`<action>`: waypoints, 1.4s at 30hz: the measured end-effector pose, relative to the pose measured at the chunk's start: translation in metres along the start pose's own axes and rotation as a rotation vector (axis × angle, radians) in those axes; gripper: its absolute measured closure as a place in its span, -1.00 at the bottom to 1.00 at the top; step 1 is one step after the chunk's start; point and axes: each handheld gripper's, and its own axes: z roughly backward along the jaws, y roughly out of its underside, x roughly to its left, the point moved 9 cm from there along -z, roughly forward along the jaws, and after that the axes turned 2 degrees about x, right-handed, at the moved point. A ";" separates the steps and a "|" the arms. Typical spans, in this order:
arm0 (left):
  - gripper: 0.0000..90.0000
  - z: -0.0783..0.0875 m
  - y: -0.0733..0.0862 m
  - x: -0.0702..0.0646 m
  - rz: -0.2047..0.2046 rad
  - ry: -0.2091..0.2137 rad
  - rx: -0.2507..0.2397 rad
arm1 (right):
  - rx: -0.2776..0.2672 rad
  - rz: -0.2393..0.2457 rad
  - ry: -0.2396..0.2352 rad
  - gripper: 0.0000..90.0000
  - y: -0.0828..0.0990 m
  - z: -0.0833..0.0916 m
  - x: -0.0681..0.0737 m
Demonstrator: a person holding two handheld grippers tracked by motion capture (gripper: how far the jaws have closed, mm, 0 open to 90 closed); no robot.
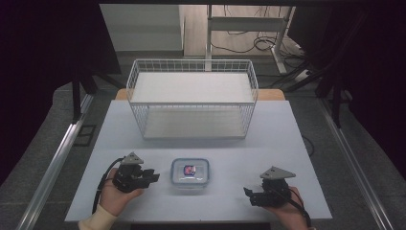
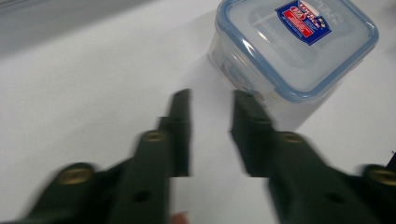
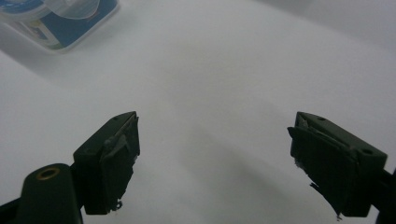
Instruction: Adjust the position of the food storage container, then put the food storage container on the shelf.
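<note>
Nothing is grasped yet: left gripper, partly open and empty, nears the container at frame centre; right gripper waits wide open and empty.

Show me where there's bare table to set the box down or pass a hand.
Free: the strip between the basket and the box, and the patch between the box and the right gripper. The table's far corners beside the basket are bare too. Crowded: the left gripper sits close beside the box, jaws apart.
</note>
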 end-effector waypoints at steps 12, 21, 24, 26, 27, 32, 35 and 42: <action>-0.34 0.004 0.003 0.000 0.043 0.006 -0.003 | -0.035 -0.004 -0.045 -0.62 -0.006 0.002 0.006; -0.50 0.002 0.005 0.002 0.036 -0.002 0.015 | -0.037 -0.010 -0.050 -0.62 -0.009 0.003 0.007; -0.51 0.002 0.004 0.000 0.042 0.013 0.018 | -0.041 -0.013 -0.061 -0.62 -0.011 0.003 0.009; -0.51 0.003 0.003 -0.002 0.048 0.026 0.014 | -0.046 -0.018 -0.076 -0.62 -0.013 0.003 0.011; -0.52 0.002 0.002 -0.002 0.057 0.034 0.012 | -0.040 -0.024 -0.089 -0.63 -0.014 0.002 0.013; -0.53 0.002 -0.002 -0.003 0.059 0.044 0.007 | -0.043 -0.039 -0.115 -0.63 -0.019 0.000 0.017; -0.53 0.002 -0.004 -0.005 0.056 0.068 0.003 | -0.066 -0.067 -0.146 -0.63 -0.028 0.000 0.021; -0.55 0.005 -0.014 -0.003 0.100 0.124 -0.026 | -0.084 -0.125 -0.223 -0.63 -0.045 -0.008 0.031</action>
